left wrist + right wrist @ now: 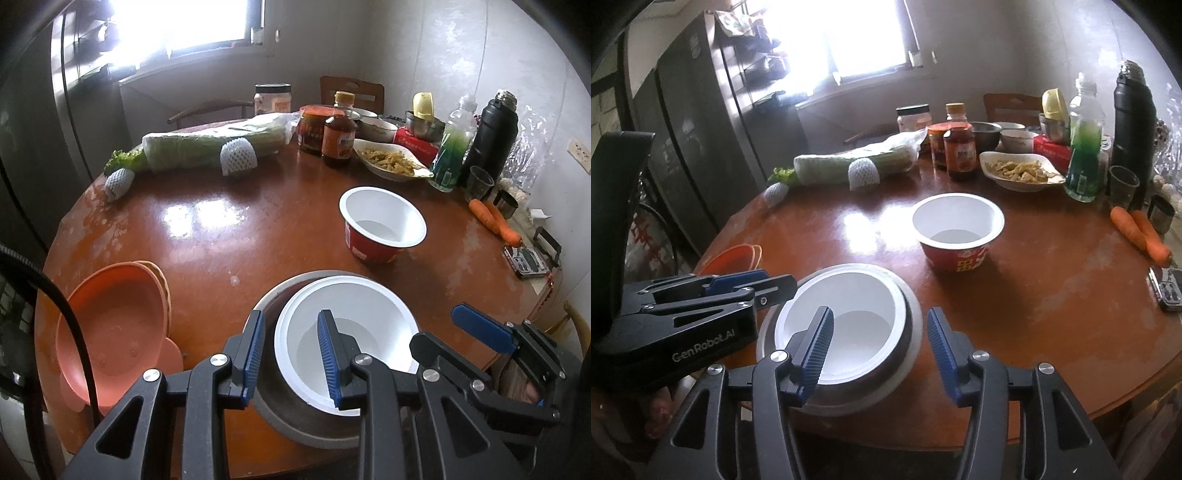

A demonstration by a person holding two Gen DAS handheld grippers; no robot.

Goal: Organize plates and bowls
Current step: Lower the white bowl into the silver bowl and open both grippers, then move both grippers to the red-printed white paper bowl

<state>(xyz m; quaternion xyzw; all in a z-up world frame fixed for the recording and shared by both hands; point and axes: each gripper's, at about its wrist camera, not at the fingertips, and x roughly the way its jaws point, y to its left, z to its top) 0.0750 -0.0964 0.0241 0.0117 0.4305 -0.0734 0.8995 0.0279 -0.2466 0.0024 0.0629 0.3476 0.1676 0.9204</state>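
Looking down both cameras, I see the stack at the near edge of the table: a white bowl nested inside a grey bowl.

My left tool is clamped narrow on the stack's left side. One blue pad sits outside the grey rim and the other reaches down inside the white bowl, so both walls are pinched between them. From the right camera this tool shows side-on, reaching in to the stack's left rim.

My right tool stands fairly wide and holds nothing. It straddles the stack's right side: its left pad hangs over the white bowl's inside, and its right pad is just outside the grey rim with a sliver of table showing between them. I cannot tell whether the inner pad touches the white wall.

Beyond the stack, a little to its right, a red bowl with a white inside stands upright on its own, well apart from both tools. Left of the stack, at the table's edge, orange plates lie nested together.

Far beyond the stack sit a wrapped cabbage, a sauce bottle, a dish of food and a black flask. Two carrots lie far right of it.
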